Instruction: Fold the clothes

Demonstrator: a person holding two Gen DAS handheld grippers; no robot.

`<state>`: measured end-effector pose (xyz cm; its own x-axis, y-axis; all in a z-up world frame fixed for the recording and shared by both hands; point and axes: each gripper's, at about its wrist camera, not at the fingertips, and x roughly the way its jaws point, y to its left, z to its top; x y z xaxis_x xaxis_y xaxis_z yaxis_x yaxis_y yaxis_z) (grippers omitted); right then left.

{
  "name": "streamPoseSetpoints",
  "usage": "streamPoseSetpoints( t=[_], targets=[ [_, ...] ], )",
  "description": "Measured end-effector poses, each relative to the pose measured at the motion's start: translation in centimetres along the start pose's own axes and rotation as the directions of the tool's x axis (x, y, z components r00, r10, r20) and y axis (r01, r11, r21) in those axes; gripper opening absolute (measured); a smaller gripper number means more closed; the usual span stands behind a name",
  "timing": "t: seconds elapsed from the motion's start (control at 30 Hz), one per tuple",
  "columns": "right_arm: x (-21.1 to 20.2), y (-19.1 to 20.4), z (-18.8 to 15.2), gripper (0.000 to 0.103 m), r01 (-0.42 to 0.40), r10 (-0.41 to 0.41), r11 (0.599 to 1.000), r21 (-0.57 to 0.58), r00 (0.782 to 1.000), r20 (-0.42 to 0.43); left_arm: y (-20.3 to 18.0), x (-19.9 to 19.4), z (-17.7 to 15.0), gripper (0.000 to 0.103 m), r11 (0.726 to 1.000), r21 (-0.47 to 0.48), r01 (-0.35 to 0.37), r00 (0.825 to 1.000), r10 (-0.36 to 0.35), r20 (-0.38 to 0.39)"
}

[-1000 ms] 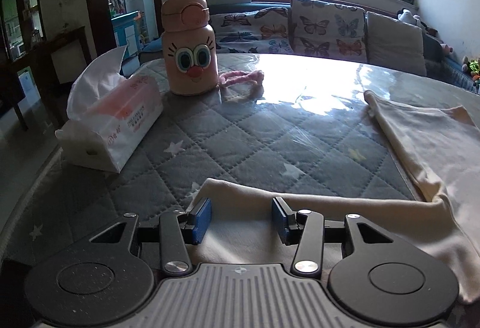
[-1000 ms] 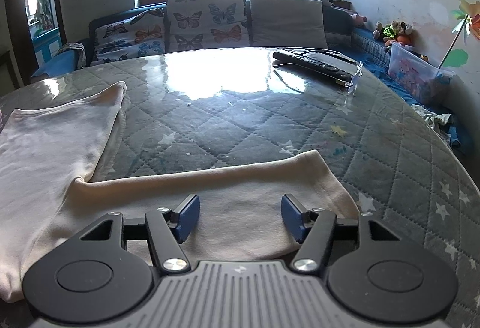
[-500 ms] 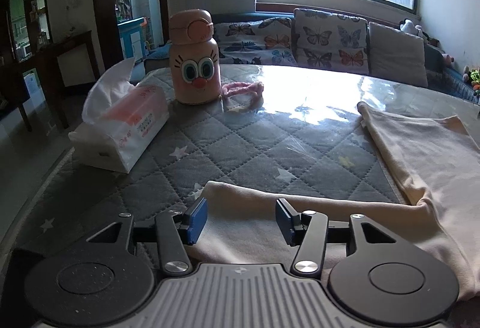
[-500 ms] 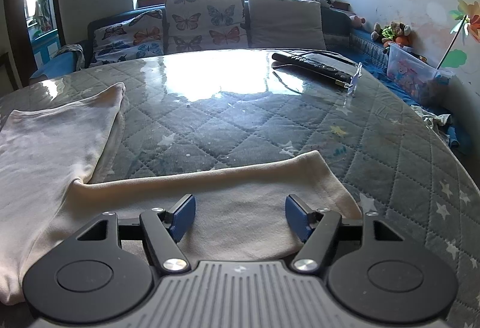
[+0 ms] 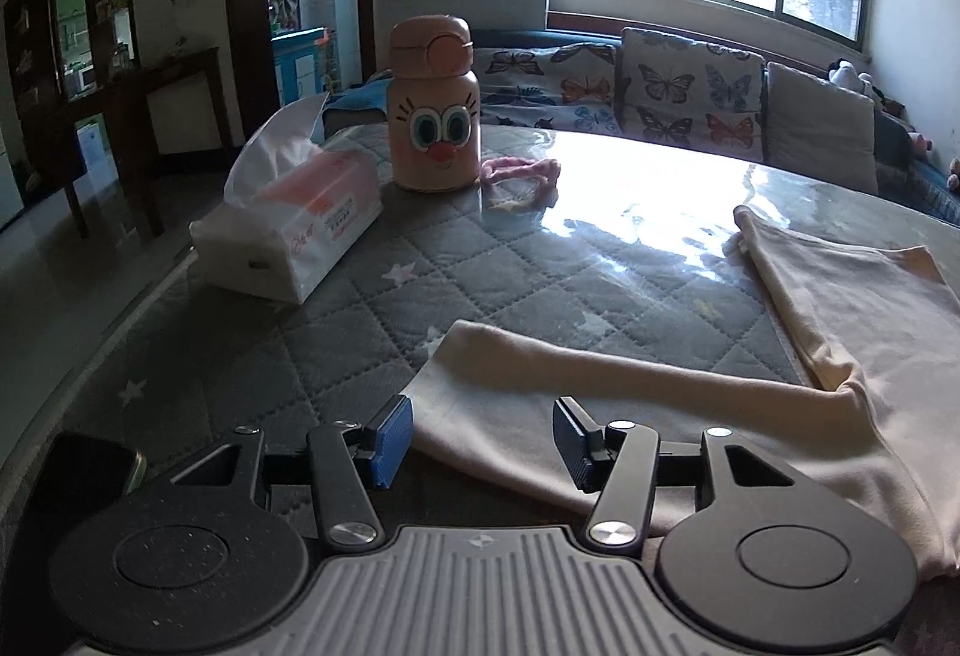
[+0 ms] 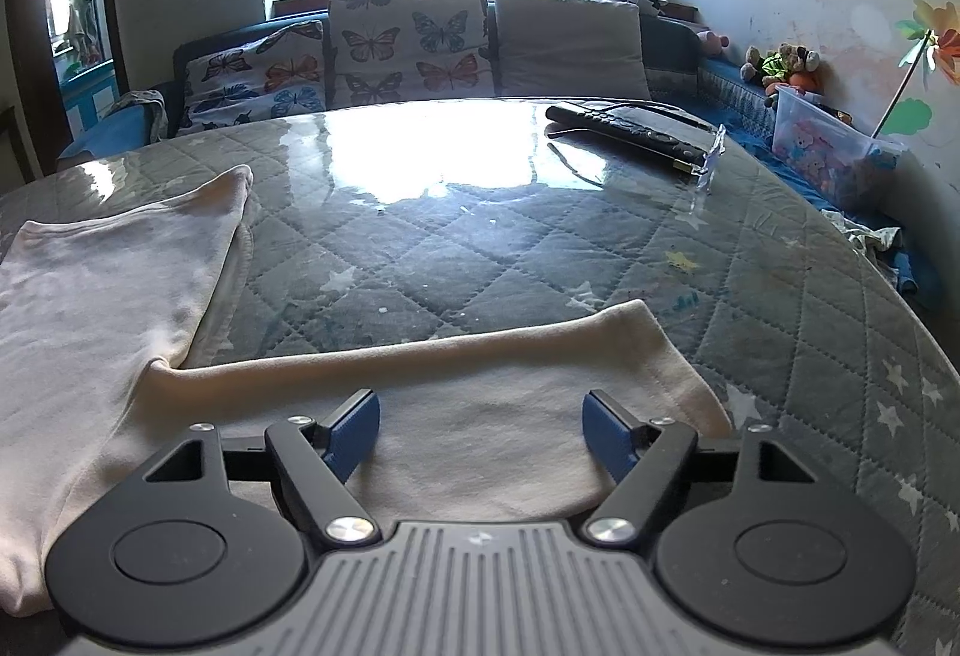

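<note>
A cream long-sleeved garment (image 5: pixel 852 320) lies flat on the quilted table, its body at the right of the left wrist view and at the left of the right wrist view (image 6: pixel 108 296). Its left sleeve (image 5: pixel 540 392) stretches toward my left gripper (image 5: pixel 483 434), which is open with the cuff just ahead of its blue pads. Its right sleeve (image 6: pixel 480 392) lies under my right gripper (image 6: pixel 480 431), which is open wide and empty above the cuff end.
A tissue pack (image 5: pixel 294 230), a pink cartoon bottle (image 5: pixel 433 104) and a pink hair band (image 5: pixel 521 171) stand at the table's far left. A remote control (image 6: pixel 624 131) lies far right. A dark phone (image 5: pixel 84 470) lies by the near left edge. A sofa with butterfly cushions (image 6: pixel 408 44) is behind.
Both grippers have drawn back and risen a little from the sleeves. The left cuff now lies further ahead of the left pads. Both stay open; the garment has not moved.
</note>
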<state>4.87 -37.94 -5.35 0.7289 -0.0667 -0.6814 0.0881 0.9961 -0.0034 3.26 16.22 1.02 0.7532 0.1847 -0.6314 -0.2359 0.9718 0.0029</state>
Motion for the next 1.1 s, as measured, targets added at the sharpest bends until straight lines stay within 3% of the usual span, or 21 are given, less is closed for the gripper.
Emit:
streamPoseSetpoints(
  t=[0.2, 0.43, 1.1],
  targets=[
    [-0.06, 0.02, -0.03, 0.077, 0.000, 0.000, 1.000, 0.000, 1.000, -0.002, 0.18, 0.39, -0.21, 0.054, 1.000, -0.018, -0.006, 1.000, 0.006, -0.012],
    [-0.18, 0.05, -0.01, 0.077, 0.000, 0.000, 1.000, -0.001, 1.000, -0.003, 0.55, 0.74, -0.48, 0.042, 0.999, -0.033, -0.011, 1.000, 0.010, -0.023],
    [-0.18, 0.00, -0.20, 0.078, -0.003, 0.003, 1.000, 0.012, 1.000, 0.003, 0.20, 0.31, -0.77, 0.045, 0.999, -0.049, -0.006, 1.000, 0.005, -0.024]
  ],
)
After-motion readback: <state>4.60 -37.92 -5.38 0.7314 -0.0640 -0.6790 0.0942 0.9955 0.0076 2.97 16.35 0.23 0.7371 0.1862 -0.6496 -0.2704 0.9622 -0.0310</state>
